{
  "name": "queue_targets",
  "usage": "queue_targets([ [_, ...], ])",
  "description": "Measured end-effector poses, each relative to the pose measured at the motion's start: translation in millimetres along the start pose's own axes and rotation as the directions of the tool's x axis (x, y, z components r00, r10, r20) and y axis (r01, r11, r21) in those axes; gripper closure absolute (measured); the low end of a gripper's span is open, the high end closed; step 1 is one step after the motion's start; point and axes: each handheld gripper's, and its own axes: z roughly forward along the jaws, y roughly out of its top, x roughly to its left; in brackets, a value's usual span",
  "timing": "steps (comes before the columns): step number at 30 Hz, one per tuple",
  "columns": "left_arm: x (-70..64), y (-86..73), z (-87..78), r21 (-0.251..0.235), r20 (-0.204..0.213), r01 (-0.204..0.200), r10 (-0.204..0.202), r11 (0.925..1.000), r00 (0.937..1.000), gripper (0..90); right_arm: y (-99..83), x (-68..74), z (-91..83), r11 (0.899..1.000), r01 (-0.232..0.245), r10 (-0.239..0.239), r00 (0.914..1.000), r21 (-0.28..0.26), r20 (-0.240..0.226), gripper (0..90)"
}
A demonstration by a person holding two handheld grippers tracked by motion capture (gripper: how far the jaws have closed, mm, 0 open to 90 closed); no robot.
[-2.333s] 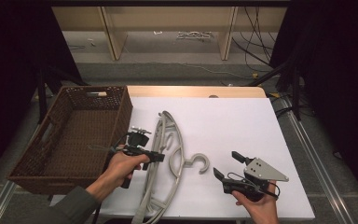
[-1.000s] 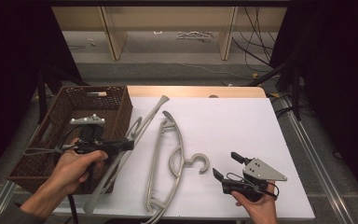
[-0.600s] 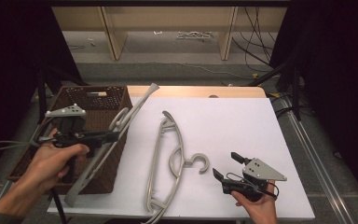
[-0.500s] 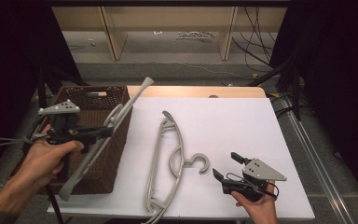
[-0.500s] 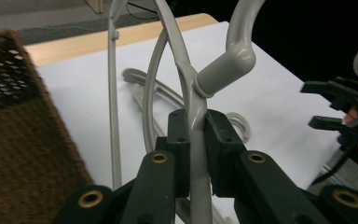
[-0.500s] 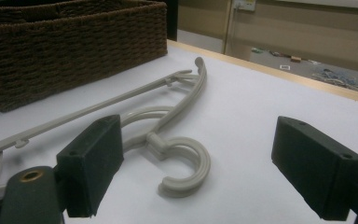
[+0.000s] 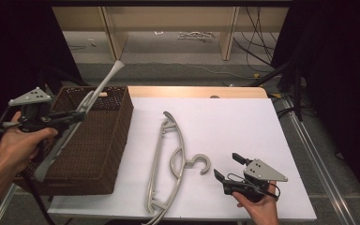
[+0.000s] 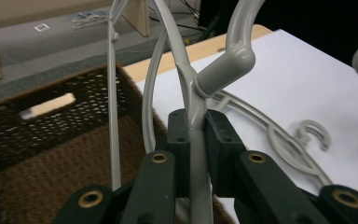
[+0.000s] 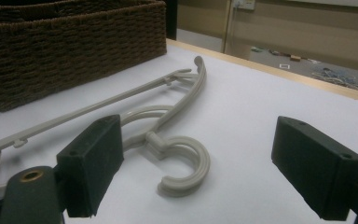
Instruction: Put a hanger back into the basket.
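2 grey hangers (image 7: pixel 168 164), L gripper (image 7: pixel 77 116) clamps 1 (image 7: pixel 82 110)

Hangers (image 7: pixel 166 159) smooth grey plastic; basket (image 7: pixel 98 140) rough brown wicker.

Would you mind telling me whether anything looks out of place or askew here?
Only mildly: the hanger on the table overhangs the near edge, and the held hanger sits tilted in the left gripper above the basket.

Lab: black curtains (image 7: pixel 18 47), floor cables (image 7: pixel 258 51), white table (image 7: pixel 243 122).
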Motion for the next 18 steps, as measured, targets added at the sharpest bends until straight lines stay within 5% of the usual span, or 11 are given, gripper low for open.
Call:
queue_targets([
  [9, 29.8, -13.3, -2.6, -0.014, -0.038, -0.030, 0.029, 0.9995, 0.9988, 80.8, -0.8, -0.1, 1.3, 1.000, 0.005, -0.005, 1.0000, 0.018, -0.004, 17.6],
  [18, 38.0, -29.3, 5.9, 0.032, -0.027, -0.095, 0.096, 0.9950, 0.9950, 80.8, -1.3, -0.8, 1.9, 0.999, 0.017, -0.017, 0.9998, 0.027, 0.001, 17.6],
])
